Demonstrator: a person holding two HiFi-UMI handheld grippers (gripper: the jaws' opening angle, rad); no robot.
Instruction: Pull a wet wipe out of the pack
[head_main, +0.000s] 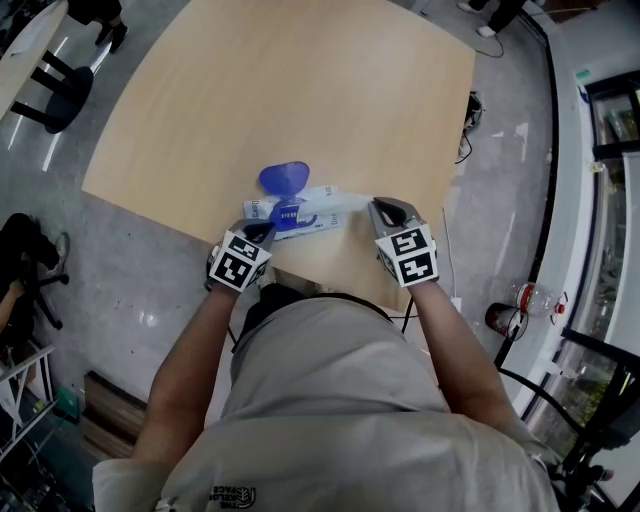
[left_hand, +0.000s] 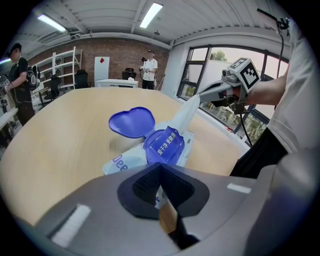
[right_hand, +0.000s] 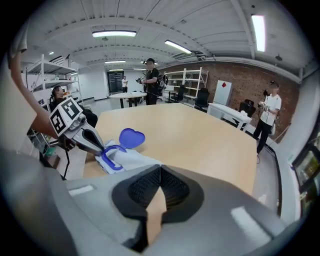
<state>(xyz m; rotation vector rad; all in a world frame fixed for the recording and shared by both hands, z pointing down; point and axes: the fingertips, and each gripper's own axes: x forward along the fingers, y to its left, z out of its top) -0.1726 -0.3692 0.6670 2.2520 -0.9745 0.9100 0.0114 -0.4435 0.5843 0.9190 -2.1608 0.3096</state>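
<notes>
A white wet wipe pack (head_main: 300, 216) with a blue opening lies near the front edge of the wooden table (head_main: 300, 80). Its blue heart-shaped lid (head_main: 284, 178) is flipped open. My left gripper (head_main: 264, 231) is shut on the pack's near edge (left_hand: 125, 159), pinning it down. My right gripper (head_main: 384, 209) is shut on a white wet wipe (head_main: 342, 203), which stretches from the pack's opening to the right. In the left gripper view the wipe (left_hand: 184, 115) rises to the right gripper (left_hand: 201, 96). In the right gripper view the wipe (right_hand: 134, 160) runs from the pack (right_hand: 111, 161) into my jaws.
Behind the pack the table top runs wide and bare. A person (left_hand: 149, 70) stands beyond the table's far side, another (left_hand: 17, 80) at the left. Shelving (right_hand: 187, 82) and desks (right_hand: 227, 112) line the brick wall. A bottle (head_main: 530, 295) lies on the floor at right.
</notes>
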